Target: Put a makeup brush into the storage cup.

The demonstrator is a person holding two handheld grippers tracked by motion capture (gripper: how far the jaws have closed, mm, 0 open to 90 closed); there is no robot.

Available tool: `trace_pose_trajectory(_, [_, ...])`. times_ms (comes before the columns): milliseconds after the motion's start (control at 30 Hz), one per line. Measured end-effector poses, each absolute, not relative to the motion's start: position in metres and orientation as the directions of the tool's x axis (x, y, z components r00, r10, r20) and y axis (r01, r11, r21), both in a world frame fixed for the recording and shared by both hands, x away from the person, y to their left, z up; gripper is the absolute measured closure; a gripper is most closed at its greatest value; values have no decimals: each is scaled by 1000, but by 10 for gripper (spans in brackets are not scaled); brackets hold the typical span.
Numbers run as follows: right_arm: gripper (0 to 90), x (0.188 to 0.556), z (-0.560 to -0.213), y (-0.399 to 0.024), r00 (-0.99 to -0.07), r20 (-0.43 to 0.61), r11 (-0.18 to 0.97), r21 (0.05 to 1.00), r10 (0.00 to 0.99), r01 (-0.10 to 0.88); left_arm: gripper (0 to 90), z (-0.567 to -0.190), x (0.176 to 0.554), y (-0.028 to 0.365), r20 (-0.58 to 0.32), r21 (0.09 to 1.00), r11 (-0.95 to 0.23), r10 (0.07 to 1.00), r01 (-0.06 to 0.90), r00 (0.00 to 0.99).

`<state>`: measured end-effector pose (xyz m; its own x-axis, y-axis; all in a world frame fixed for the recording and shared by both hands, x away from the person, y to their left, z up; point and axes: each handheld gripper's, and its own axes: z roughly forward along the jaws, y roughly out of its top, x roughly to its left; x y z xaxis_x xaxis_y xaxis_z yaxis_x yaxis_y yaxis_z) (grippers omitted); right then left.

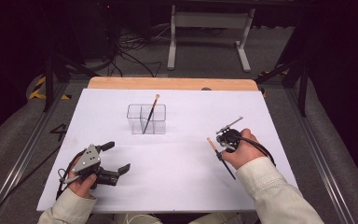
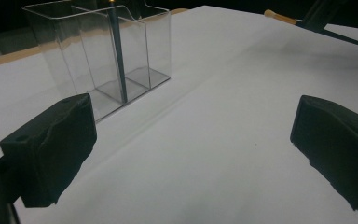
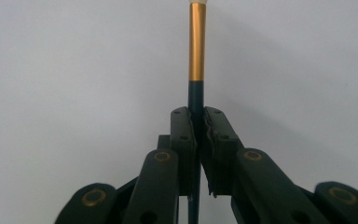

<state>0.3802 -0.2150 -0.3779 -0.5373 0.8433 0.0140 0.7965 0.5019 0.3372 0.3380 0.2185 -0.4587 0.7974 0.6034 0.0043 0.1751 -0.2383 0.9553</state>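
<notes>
- White sheet covers the table [image 1: 177, 186]; a strip of bare wood shows along the far edge, dark floor and cables beyond it.
- Clear two-compartment holder [image 1: 146, 119] stands upright near the middle of the far half of the table. One brush [image 1: 150, 114] leans in it, gold ferrule up, beside the middle divider; exact compartment not readable.
- Right gripper [image 3: 198, 128]: jaws closed on the dark handle of a second paintbrush [image 1: 221, 157], just below its gold ferrule. In the high view this paintbrush sits at the right side of the table, well apart from the holder, tip pointing toward the table's centre.
- Left gripper [image 1: 114, 157]: near the front-left corner of the table, jaws spread wide, nothing between them. Its own view looks across bare sheet toward the holder.
</notes>
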Motion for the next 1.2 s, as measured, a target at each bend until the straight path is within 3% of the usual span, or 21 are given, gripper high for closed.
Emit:
trace_pose_trajectory(1033, [835, 374, -358, -224, -664, -20, 476, 714, 747, 514, 18, -458, 338, 215, -37, 965, -188, 590, 182, 806])
trace_pose_trajectory(1200, [835, 372, -358, -226, -692, -13, 453, 765, 722, 458, 43, -457, 340, 215, -87, 968, -145, 574, 206, 814])
